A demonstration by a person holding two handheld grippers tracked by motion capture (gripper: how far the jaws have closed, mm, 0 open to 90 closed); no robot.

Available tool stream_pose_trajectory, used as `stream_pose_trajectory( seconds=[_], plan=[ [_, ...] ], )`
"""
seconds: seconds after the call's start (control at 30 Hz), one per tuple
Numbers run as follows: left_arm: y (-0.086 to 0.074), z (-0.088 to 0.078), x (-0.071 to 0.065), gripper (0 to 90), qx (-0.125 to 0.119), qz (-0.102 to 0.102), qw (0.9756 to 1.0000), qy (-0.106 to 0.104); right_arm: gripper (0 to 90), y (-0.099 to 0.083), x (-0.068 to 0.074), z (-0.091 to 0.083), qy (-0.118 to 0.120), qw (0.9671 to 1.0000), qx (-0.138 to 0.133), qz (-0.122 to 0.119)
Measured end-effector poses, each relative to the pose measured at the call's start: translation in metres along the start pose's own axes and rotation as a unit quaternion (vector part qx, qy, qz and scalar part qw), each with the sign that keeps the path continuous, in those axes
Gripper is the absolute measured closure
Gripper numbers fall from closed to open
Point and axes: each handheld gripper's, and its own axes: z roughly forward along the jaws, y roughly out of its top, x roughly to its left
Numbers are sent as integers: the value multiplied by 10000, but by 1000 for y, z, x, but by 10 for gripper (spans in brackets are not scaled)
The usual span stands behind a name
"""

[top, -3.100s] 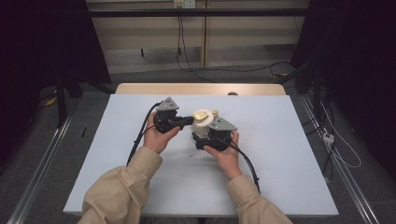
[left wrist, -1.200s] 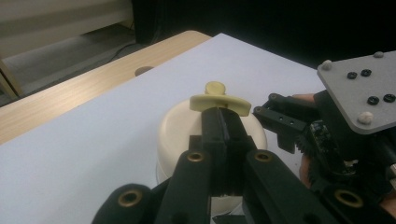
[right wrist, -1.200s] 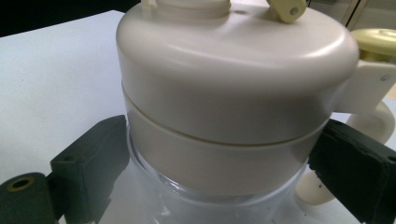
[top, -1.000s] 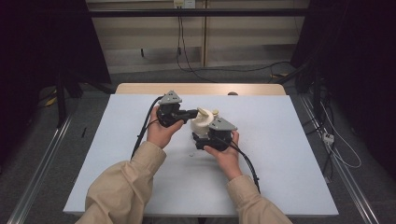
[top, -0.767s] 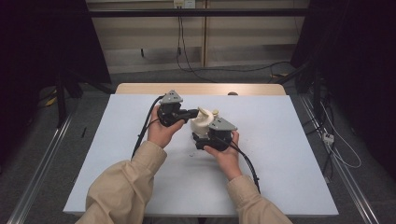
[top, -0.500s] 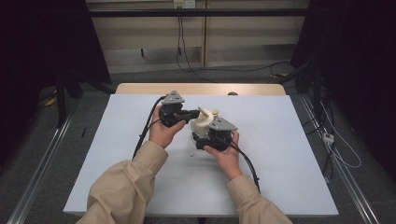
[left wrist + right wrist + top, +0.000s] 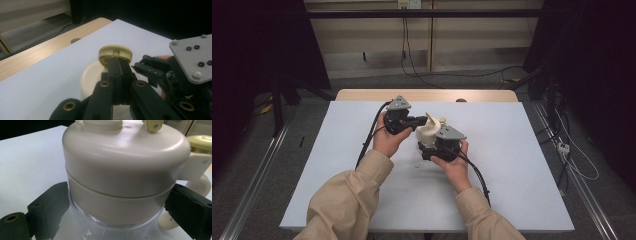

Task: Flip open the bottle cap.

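A cream jar point(image 7: 428, 134) with a clear body point(image 7: 117, 225) and a domed cream lid point(image 7: 125, 157) stands near the middle of the white table point(image 7: 522, 150). My right gripper point(image 7: 120, 208) is shut on it, one black pad on each side below the lid. In the high view the right gripper point(image 7: 432, 147) sits at the jar's near side. My left gripper point(image 7: 119, 65) has its jaws pressed together on the rim of the yellowish round flip cap point(image 7: 115, 53). From above, the left gripper point(image 7: 421, 121) reaches in from the left, and the cap point(image 7: 431, 120) stands tipped up.
A wooden strip point(image 7: 427, 95) runs along the table's far edge. Cables point(image 7: 472, 75) lie on the floor behind and to the right. Black cords trail from both grippers over the table toward the person's sleeves point(image 7: 347, 200).
Since three seconds ago the left gripper has shifted slightly right and away, and the cap has tipped up from lying flat. Over the last second nothing visibly moves.
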Motion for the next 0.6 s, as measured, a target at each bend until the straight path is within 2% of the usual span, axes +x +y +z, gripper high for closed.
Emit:
stream_pose_trajectory(
  seconds=[0.1,0.6],
  plan=[
    [0,1,0,900,53,17,10000,-12,70,0,0,0,9,10000,-4,11],
    [4,4,-2,900,17,43,10000,-19,71,0,0,0,16,10000,-6,7]
  ],
)
